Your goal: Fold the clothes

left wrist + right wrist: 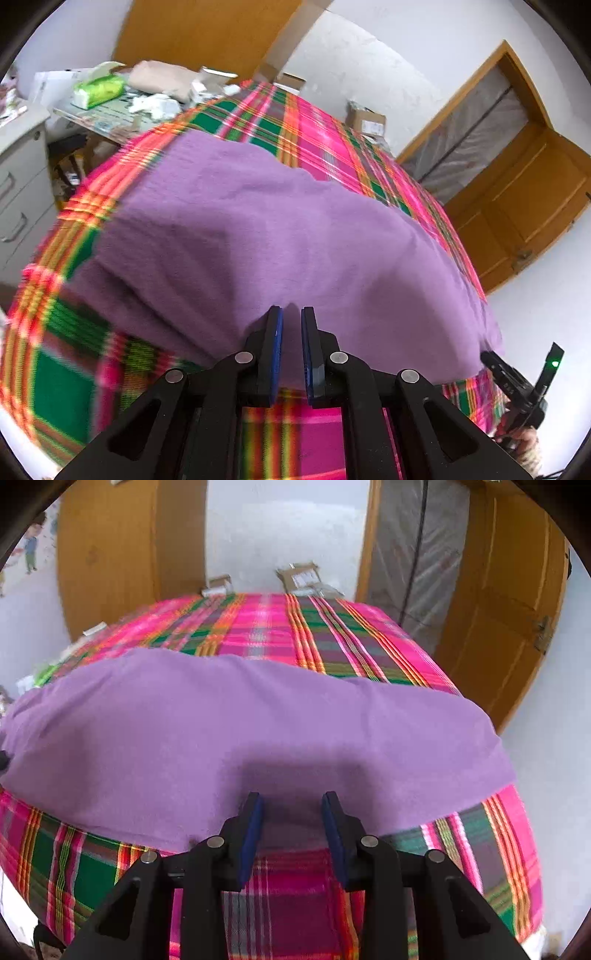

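We see a bed under a pink, green and orange plaid cotton sheet (280, 635). A purple soft knit garment (236, 734) lies spread across its near half. At 6 o'clock, our left hand-held gripper (291, 321) stands nearly closed at the garment's near edge; whether it pinches cloth we cannot tell. Our right hand-held gripper (292, 805) gapes open over that edge.

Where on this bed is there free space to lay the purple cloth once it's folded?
Bare plaid sheet lies beyond the purple cloth, up to the far boxes. A narrow strip runs along the near edge. The side table is cluttered.
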Tool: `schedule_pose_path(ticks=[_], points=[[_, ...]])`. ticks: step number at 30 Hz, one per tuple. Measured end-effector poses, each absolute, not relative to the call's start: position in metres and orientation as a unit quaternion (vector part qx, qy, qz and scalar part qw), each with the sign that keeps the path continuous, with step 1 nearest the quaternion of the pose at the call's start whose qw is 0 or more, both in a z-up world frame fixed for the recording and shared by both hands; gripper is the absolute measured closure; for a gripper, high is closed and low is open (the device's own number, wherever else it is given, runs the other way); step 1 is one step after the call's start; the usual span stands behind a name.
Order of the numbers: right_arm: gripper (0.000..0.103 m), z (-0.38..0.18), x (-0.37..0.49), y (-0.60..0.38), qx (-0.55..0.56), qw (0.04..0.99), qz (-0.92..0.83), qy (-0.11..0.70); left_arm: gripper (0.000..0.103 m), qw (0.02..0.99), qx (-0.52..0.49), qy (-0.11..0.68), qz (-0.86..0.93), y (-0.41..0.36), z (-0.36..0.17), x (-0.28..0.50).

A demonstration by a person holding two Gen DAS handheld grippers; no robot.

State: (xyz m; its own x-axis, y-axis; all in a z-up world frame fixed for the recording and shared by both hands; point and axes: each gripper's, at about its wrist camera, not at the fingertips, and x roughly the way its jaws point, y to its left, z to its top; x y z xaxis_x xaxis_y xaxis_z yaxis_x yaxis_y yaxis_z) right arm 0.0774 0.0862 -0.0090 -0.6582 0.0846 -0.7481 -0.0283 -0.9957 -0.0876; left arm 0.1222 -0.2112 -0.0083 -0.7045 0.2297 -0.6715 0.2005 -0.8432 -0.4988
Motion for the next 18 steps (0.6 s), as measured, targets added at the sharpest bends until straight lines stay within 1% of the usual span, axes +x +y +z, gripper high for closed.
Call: schedule_pose_path(ticks=[4, 7, 12, 18], points=[[0.069, -0.003, 0.080, 0.057, -0.396, -0.029, 0.917, -0.038, 0.093, 0.001, -0.373, -0.309, 0.875, -0.229, -0.013, 0.135], [0.069, -0.011, 0.079, 0.035, -0.409, -0.048, 0.910, -0.056, 0.093, -0.005, -0.372, -0.306, 0.876, -0.234, -0.012, 0.141], [0.069, -0.010, 0.077, 0.015, -0.406, -0.075, 0.909, -0.049, 0.093, -0.021, -0.366, -0.311, 0.877, -0.247, -0.011, 0.154], [0.069, -0.006, 0.071, -0.032, -0.392, -0.140, 0.908, -0.051, 0.093, -0.038, -0.367, -0.313, 0.875, -0.259, -0.014, 0.161]])
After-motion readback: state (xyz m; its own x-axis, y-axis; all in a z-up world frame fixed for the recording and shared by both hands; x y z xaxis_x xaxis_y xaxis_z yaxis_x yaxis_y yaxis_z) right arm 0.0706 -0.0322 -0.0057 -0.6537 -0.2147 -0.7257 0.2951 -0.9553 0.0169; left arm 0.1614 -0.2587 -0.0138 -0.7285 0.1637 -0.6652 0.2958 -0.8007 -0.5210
